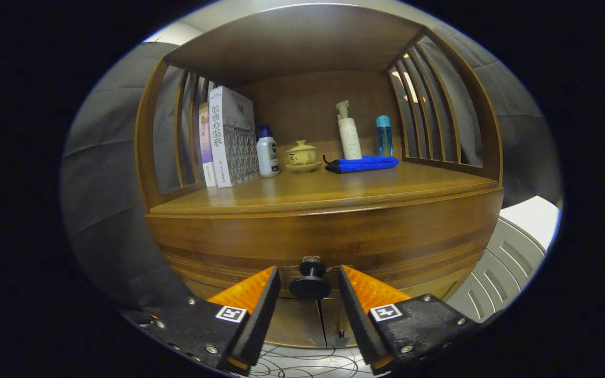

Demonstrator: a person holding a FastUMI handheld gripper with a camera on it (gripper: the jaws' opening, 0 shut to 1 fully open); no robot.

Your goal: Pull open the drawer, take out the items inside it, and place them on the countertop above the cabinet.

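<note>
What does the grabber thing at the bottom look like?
The gripper has two flat, wedge-shaped fingers with ridged faces. Each sits on a dark, rough block with small silver screws, and each block carries a little square black-and-white marker. The fingers stand open on either side of the drawer knob.

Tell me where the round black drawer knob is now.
In the gripper view, the round black drawer knob sits on the brown wooden drawer front, between the open gripper's two fingers, neither visibly touching it.

books (223,139), white bottle (267,152), lidded cup (301,154), blue cloth (363,164), pump bottle (349,132)
</note>
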